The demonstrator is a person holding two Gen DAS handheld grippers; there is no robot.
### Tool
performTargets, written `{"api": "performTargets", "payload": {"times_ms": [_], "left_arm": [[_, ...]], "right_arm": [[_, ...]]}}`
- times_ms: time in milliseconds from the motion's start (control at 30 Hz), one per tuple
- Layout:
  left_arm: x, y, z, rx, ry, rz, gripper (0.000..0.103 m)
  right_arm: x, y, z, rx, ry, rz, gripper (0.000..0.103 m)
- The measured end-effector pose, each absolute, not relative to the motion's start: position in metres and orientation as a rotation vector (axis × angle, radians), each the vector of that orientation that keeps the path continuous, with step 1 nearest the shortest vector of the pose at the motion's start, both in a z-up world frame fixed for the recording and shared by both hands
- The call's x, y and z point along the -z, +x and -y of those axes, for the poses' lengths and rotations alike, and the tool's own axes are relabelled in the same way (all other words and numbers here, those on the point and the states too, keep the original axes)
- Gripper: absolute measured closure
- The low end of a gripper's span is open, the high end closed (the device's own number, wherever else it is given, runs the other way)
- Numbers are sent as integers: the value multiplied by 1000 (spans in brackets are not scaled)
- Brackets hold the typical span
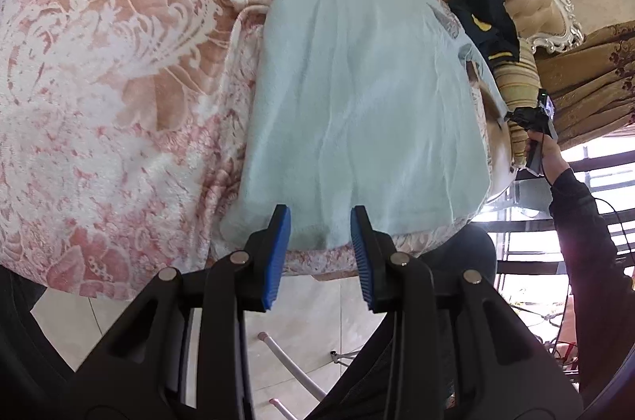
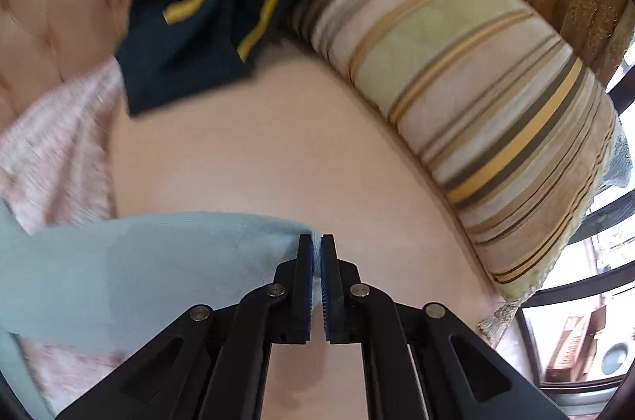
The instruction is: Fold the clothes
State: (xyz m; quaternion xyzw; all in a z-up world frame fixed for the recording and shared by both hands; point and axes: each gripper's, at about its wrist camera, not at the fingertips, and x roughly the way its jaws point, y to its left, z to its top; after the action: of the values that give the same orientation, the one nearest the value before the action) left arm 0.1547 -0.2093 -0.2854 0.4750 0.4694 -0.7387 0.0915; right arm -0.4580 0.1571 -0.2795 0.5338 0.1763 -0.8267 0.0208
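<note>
On bed – right hand-held gripper [image 2: 316, 241] pinches garment [image 1: 357, 94]; left [image 1: 320, 217] agape.

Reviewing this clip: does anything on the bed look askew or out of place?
One thing: a dark navy garment with yellow stripes lies crumpled against the tufted headboard, draped partly onto the striped pillow. The pale blue-green garment lies spread, one edge pinched in the right gripper.

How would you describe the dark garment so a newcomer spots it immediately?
Start at the tufted peach leather headboard. At its foot, against the top end of the long striped beige bolster pillow, lies a crumpled navy garment. Short yellow stripes mark it, unlike the plain pale mint-green garment spread nearby.
</note>
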Motion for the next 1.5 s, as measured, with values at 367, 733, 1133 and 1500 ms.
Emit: {"api": "performTargets", "payload": {"times_ms": [367, 733, 1133, 1500], "left_arm": [[288, 145, 191, 2264, 1463, -1416, 68], [282, 159, 191, 2288, 1378, -1522, 68], [274, 161, 195, 2291, 1319, -1551, 68], [274, 149, 181, 2325, 1377, -1511, 68]], "right_arm": [[209, -395, -200, 2815, 1483, -289, 15], [217, -82, -160, 2051, 1486, 748, 15], [264, -62, -152, 1919, 1691, 846, 49], [275, -59, -126, 1802, 1581, 926, 96]]}}
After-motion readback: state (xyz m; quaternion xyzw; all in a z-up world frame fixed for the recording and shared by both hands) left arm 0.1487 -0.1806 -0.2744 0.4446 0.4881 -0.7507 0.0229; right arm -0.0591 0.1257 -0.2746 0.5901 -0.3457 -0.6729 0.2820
